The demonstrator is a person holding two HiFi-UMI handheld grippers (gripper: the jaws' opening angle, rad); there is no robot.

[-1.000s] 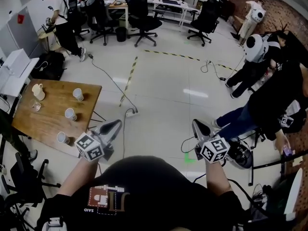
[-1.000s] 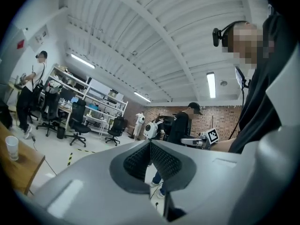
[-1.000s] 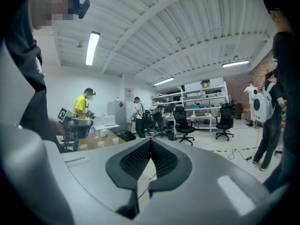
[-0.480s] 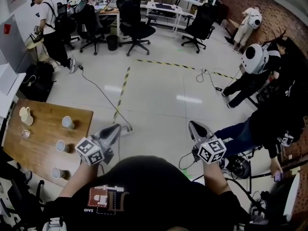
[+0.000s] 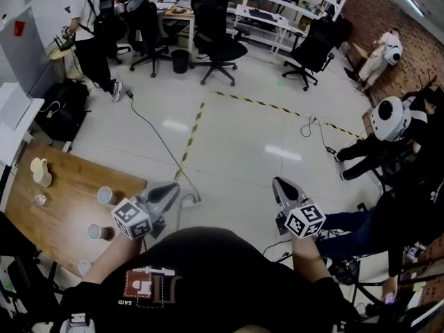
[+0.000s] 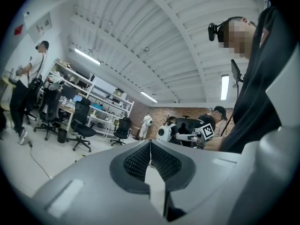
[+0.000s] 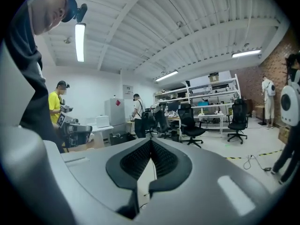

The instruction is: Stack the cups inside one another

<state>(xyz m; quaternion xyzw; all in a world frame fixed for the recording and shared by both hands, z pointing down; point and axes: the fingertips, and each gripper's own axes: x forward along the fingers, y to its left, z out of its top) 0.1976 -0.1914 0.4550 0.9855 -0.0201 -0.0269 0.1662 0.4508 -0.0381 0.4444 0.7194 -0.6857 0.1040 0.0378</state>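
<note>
Pre-grasp stage: left tool [image 5: 171, 188] and right tool [image 5: 279, 183] are both fully closed and empty above the floor, the cups [image 5: 105, 195] stand separate on the tabletop [image 5: 62, 210] at eight o'clock, and the next move requires approaching them and opening one tool.

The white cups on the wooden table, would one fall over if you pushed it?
Probably. The cup by the corner looks small, open-topped and seemingly empty, so it is likely light and easy to tip or slide on the flat wooden table. It looks round, so once down it may roll.
</note>
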